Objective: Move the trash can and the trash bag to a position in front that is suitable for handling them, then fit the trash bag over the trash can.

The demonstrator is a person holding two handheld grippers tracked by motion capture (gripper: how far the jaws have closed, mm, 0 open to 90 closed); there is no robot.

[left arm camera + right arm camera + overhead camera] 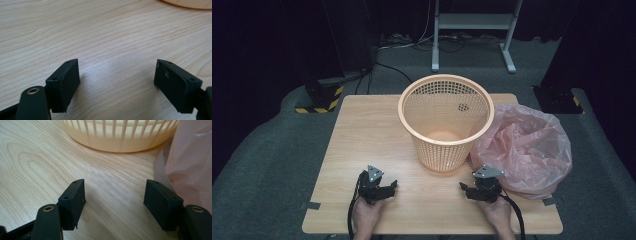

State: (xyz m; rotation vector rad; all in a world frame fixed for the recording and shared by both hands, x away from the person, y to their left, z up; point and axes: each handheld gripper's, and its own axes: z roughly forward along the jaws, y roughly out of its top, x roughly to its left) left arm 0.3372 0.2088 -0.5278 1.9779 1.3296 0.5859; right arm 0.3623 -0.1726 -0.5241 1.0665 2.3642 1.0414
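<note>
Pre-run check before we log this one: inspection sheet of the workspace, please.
Surface: wooden table, bare light grain, grey tape tabs at its near corners.
Job's things: orange mesh basket upright near the table's middle, nothing seen inside; pink plastic bag crumpled to its right, against the basket's side.
Clutter: nothing seen on the table.
Grippers: left gripper open, fingers with only table between them; right gripper open, nothing between its fingers, pointed at the basket's base with the bag just beside it.
Cables: black cable trails from the right gripper off the near edge; one from the left too.
Surroundings: grey carpet, white stand legs and floor cables beyond the table, hazard-striped base at far left.
</note>
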